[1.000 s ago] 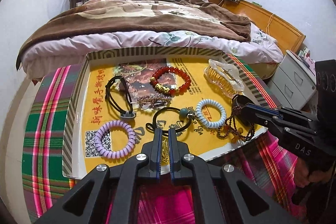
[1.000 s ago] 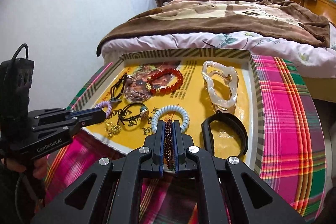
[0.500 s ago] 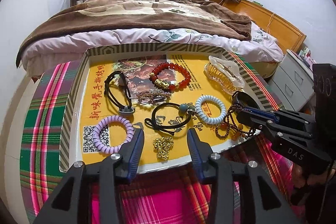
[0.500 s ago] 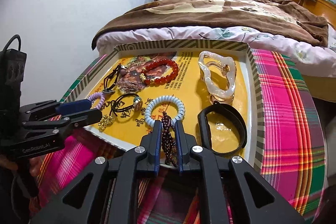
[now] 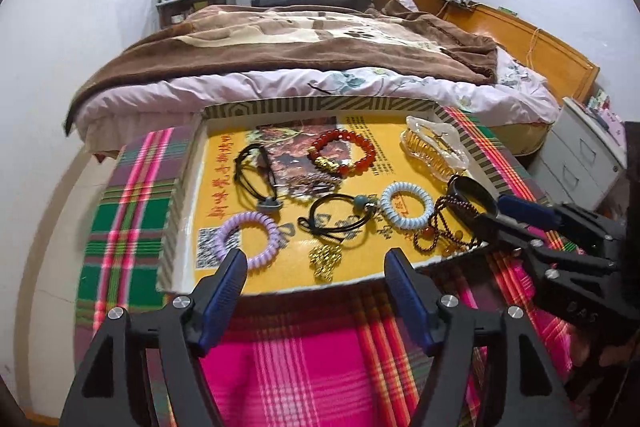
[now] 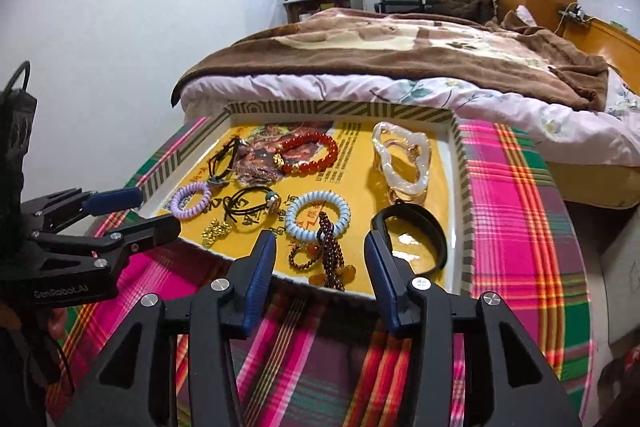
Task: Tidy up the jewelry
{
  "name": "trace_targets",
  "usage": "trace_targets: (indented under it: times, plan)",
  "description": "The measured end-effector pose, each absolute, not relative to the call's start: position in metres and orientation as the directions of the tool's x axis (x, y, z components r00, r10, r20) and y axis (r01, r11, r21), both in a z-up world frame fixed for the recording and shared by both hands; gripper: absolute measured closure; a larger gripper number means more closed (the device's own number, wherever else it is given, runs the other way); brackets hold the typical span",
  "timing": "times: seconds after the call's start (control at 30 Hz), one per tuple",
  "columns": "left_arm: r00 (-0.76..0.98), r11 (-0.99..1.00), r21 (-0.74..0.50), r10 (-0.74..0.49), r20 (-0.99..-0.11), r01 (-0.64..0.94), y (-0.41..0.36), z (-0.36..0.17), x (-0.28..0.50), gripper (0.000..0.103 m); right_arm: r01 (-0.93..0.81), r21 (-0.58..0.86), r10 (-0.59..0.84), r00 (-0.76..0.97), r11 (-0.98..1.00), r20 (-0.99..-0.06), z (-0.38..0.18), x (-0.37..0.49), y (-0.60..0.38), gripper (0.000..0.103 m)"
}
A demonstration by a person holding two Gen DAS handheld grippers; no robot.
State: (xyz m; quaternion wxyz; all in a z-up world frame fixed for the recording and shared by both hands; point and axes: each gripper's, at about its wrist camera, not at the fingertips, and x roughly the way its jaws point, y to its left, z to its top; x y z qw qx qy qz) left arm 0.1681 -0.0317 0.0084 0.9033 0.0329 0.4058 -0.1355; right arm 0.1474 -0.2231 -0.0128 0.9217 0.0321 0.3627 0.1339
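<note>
Both claws stand open with nothing in them. Left claw has just been opening, and the gold chain lies in the tray between its blue fingers, not touched. Right claw has just been opening too, and the dark bead string lies between its fingers at the near edge of the tray.

The tray sits on a desk with a bright checked cloth, and a bed is behind it. All the jewelry is in the tray. At the far side are a red bead bracelet and a clear hair clip. In the middle are a purple coil band, a blue coil band and black cords. A black band lies near the right corner.

I think both pieces are set down now, so the step is to let go and pull away clean. To do that well, keep the fingers wide and lift straight up and back. Do not drag sideways, or a finger may catch a chain and pull it off the near edge. The bead string looks close to that edge, with one end almost over it. It is floppy and could slide, so it may need a small push farther in. The gold chain is in a little heap. It would tangle easily with the black cord just behind it, so keep them apart.
</note>
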Motion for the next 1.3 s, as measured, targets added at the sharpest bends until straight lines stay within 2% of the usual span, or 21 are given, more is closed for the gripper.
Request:
trace_targets:
  times: [0.57,0.7,0.83,1.3]
  plan:
    - [0.687,0.99,-0.006,-0.101,-0.72,0.14,-0.03,0.018,0.102,0.029,-0.093,0.082,0.124,0.743,0.992,-0.658,-0.001,0.082,-0.222,0.056]
    - [0.686,0.992,-0.006,-0.089,-0.722,0.122,-0.032,0.016,0.092,0.028,-0.084,0.087,0.12,0.742,0.993,-0.66,0.0,0.072,-0.22,0.056]
    - [0.683,0.994,-0.02,-0.092,-0.725,0.112,-0.032,0.013,0.085,0.023,-0.077,0.083,0.113,0.744,0.994,-0.659,0.001,0.065,-0.219,0.056]
    - [0.696,0.996,0.038,-0.032,-0.717,0.085,-0.037,0.012,0.07,0.022,-0.073,0.101,0.122,0.743,0.992,-0.658,-0.001,0.052,-0.219,0.056]
